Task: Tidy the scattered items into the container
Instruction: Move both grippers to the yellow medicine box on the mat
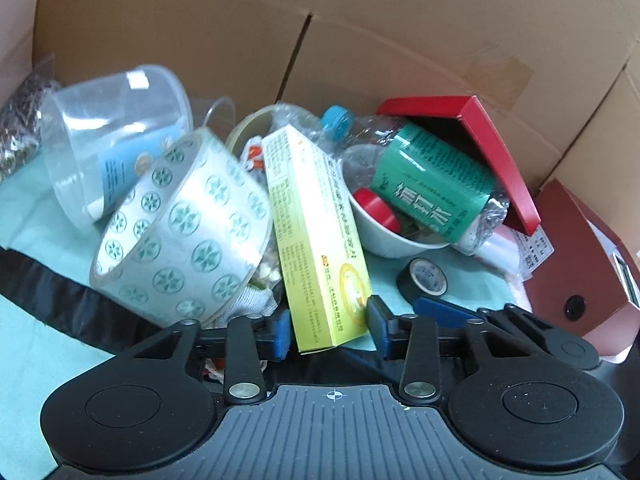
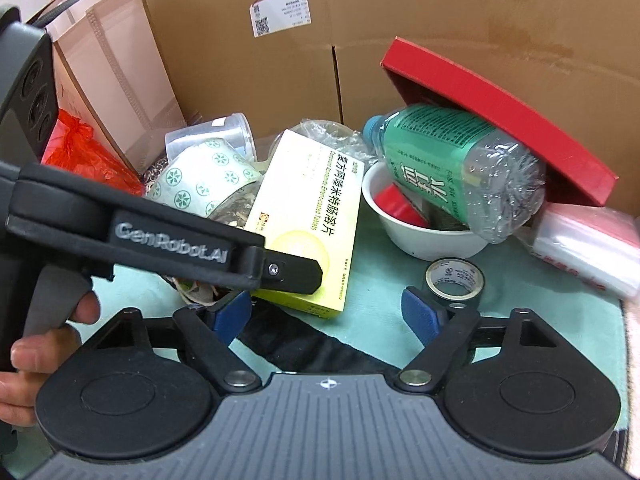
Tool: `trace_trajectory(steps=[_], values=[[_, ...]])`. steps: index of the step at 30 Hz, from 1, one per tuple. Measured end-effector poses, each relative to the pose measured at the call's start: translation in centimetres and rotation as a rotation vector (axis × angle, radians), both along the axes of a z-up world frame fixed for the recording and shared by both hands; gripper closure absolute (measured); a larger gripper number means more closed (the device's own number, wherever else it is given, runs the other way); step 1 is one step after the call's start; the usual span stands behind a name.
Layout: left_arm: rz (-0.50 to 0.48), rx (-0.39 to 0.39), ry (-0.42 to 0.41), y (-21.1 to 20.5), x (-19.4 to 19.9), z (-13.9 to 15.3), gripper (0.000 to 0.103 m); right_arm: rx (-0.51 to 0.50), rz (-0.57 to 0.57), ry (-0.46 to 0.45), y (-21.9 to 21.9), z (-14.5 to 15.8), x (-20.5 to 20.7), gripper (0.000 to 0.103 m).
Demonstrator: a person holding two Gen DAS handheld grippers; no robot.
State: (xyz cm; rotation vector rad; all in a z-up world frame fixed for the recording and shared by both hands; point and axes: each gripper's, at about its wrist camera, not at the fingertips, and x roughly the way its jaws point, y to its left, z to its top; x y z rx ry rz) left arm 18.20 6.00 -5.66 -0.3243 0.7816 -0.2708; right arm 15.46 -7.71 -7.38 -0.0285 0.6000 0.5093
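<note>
- Left wrist view: my left claw (image 1: 329, 328) has the yellow tablet box (image 1: 316, 236) between its blue pads, low centre of frame. The pads sit right at the box's sides, but I cannot tell whether they press yet.
- No container I can name for sure. Cardboard walls (image 1: 400, 40) fill the top of the frame, and the clutter lies heaped on a teal cloth (image 1: 24, 216).
- My judgement: tidying is barely begun. Left to sort: printed tape roll (image 1: 180, 232) at left centre, clear tub (image 1: 116, 136) upper left, green-label bottle (image 1: 432, 184) resting in the white bowl (image 1: 400, 240), red lid (image 1: 496, 152) to the right, small black tape roll (image 1: 428, 280) lower right.
- Right wrist view: my right claw (image 2: 328, 316) hangs spread wide and empty above the cloth, the black tape just beyond its right pad.
- Both claws tilt downward into the pile; my fingers (image 2: 44, 340) wrap the left handle at lower left.
</note>
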Motion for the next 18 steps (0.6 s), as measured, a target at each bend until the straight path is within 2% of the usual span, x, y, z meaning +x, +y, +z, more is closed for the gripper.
trace_trajectory(steps=[2, 7, 9, 10, 11, 12, 14, 16, 18], values=[[-0.001, -0.01, 0.0, 0.2, 0.0, 0.0, 0.054, 0.011, 0.015, 0.02, 0.0, -0.1, 0.4, 0.019], [0.0, -0.008, -0.009, 0.1, 0.0, 0.0, 0.051, 0.022, 0.05, 0.033, 0.4, -0.2, 1.0, 0.021], [-0.002, -0.008, -0.009, 0.1, -0.1, 0.0, 0.051, 0.018, 0.077, 0.037, 0.8, -0.3, 1.2, 0.027], [-0.003, -0.009, -0.007, 0.1, 0.0, 0.0, 0.052, 0.016, 0.093, 0.04, 1.0, -0.4, 1.2, 0.04], [-0.003, -0.011, -0.006, 0.2, 0.0, 0.0, 0.055, 0.009, 0.099, 0.041, 1.2, -0.4, 1.2, 0.046], [-0.002, -0.012, -0.005, 0.2, 0.0, 0.0, 0.067, -0.002, 0.092, 0.035, 1.3, -0.4, 1.1, 0.047], [-0.007, -0.024, -0.003, 0.4, -0.2, 0.2, 0.072, -0.018, 0.085, 0.023, 1.4, -0.3, 0.7, 0.054], [-0.021, -0.036, -0.004, 0.3, -0.5, 0.5, 0.084, -0.029, 0.083, 0.013, 1.3, 0.0, 0.1, 0.061], [-0.03, -0.01, -0.01, -0.2, -1.0, 0.8, 0.083, -0.026, 0.096, -0.006, 1.0, 0.5, -0.7, 0.062]])
